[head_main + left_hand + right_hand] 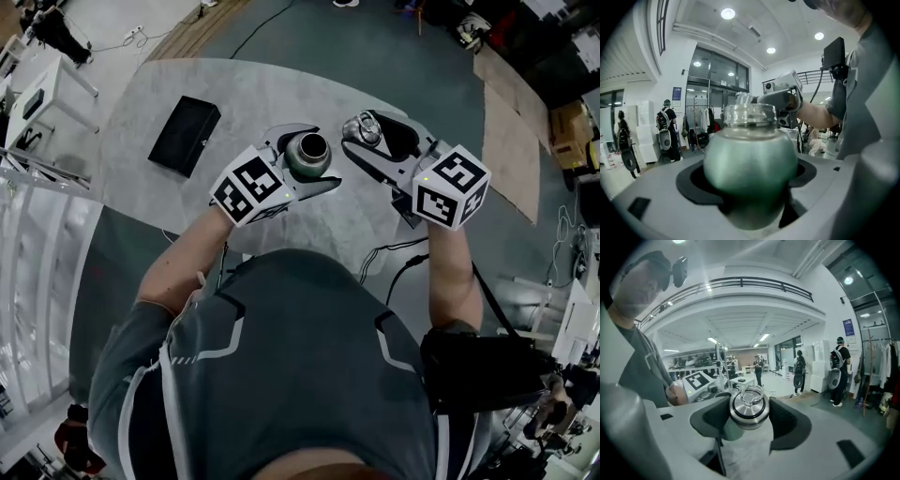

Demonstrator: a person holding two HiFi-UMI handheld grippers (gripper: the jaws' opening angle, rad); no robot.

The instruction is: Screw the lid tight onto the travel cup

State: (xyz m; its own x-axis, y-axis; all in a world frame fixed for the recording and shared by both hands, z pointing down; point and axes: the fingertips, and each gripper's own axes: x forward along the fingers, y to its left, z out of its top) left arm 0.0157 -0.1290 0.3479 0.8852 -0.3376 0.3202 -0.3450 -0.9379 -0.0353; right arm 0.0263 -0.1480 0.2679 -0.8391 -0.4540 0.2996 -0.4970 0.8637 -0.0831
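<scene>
Two parts, both hanging in the air over the near edge of the table [281, 94]; neither is resting on it. The black box [185, 135] is lying unused near the left edge. The left gripper [317, 159] is clamping the green travel cup [750, 154] round its body, mouth up and uncovered, probably so the cup can't spin during threading. The right gripper [367, 141] is pinching the steel lid [749, 411] across its rim, ring end facing its camera. The lid is sitting just beside the cup mouth, not touching it and not yet lined up over it.
</scene>
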